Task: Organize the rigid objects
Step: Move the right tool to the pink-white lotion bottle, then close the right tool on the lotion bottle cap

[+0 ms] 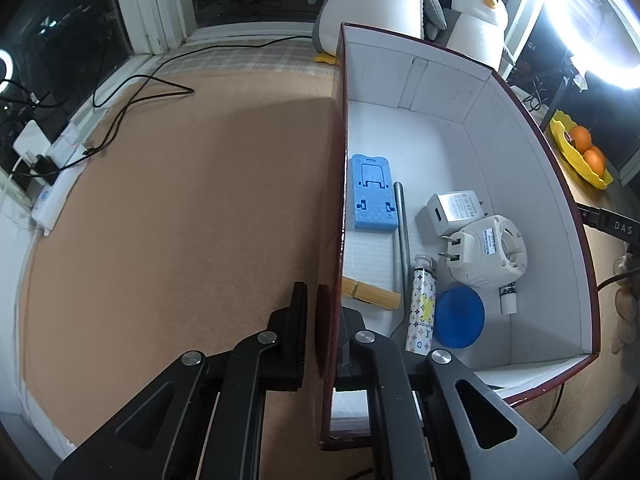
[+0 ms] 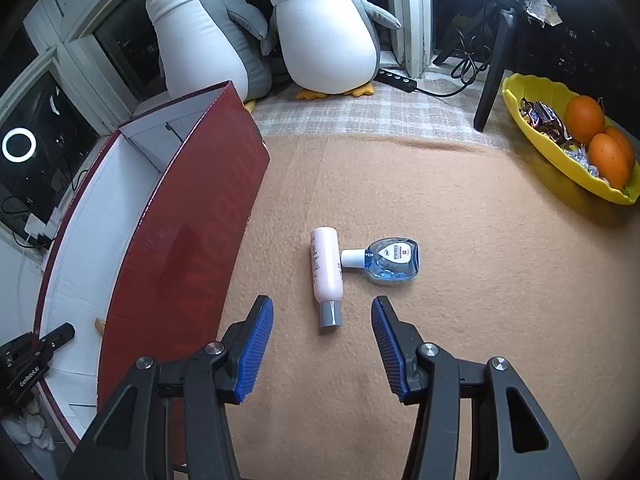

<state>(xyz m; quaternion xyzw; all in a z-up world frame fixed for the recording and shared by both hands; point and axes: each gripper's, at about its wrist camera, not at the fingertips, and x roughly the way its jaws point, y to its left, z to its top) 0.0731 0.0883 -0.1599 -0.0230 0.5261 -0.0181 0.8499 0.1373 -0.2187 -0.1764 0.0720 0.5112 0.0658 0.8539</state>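
Red box (image 1: 460, 92), white inside, fills the right half of the left wrist view; in the right wrist view it sits at left, red outer wall facing the camera. Contents on the box floor: blue phone stand (image 1: 372, 193) against the left wall, grey metal rod (image 1: 403, 232) just beside it, white USB charger (image 1: 454, 213) touching a round white plug adapter (image 1: 486, 251), patterned tube (image 1: 421, 308) beside a blue round lid (image 1: 459, 317), wooden clip (image 1: 372, 293) near the left wall. Left claw (image 1: 324, 320) straddles the box's left wall near the bottom of the frame, one finger outside, one inside, clenched on the wall. In the right wrist view, pink bottle (image 2: 327, 272) with grey cap lies flat on the tan tabletop (image 2: 460, 208) at centre frame, cap toward the camera; clear blue bottle (image 2: 386, 261) lies just right of it, its white cap touching the pink bottle's side. Right claw (image 2: 322, 340) is released, blue pads wide apart, just short of the pink bottle's cap, gripping nothing. Two plush penguins (image 2: 324, 28) at upper centre, yellow bowl (image 2: 552, 160) with oranges at upper right.
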